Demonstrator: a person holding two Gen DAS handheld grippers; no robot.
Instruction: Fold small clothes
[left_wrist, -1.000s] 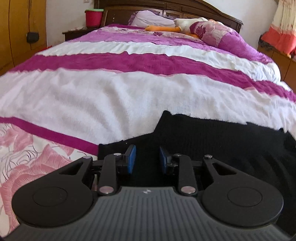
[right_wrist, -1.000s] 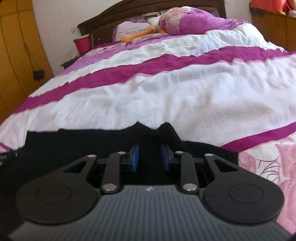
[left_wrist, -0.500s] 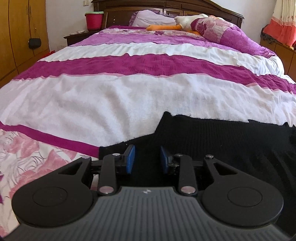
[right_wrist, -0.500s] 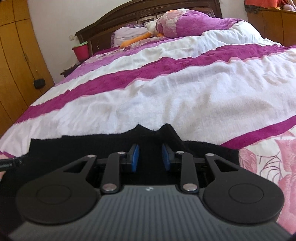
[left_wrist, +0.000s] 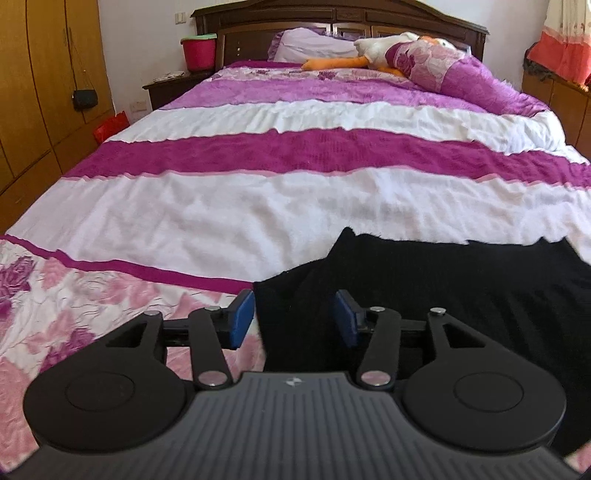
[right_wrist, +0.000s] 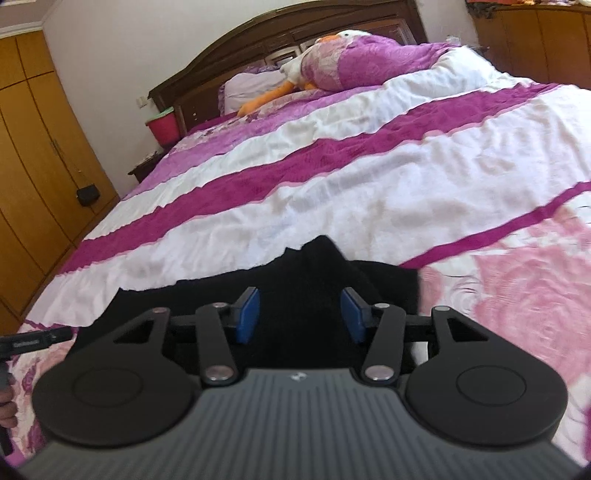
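Left gripper (left_wrist: 294, 318) and right gripper (right_wrist: 300, 314): jaws just spread, pinching nothing, black garment (left_wrist: 461, 288) flat on bed (left_wrist: 258, 206) beneath.

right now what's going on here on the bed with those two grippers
A person is folding a black knitted garment on a bed with a purple and white striped bedspread, using a handheld gripper in each hand. The left gripper is over the garment's left end and the right gripper over its right end. Both sets of jaws have just been opening: the blue pads stand apart and no longer press the cloth, which lies flat on the bedspread below them. It looks like a fold was just laid down and let go.
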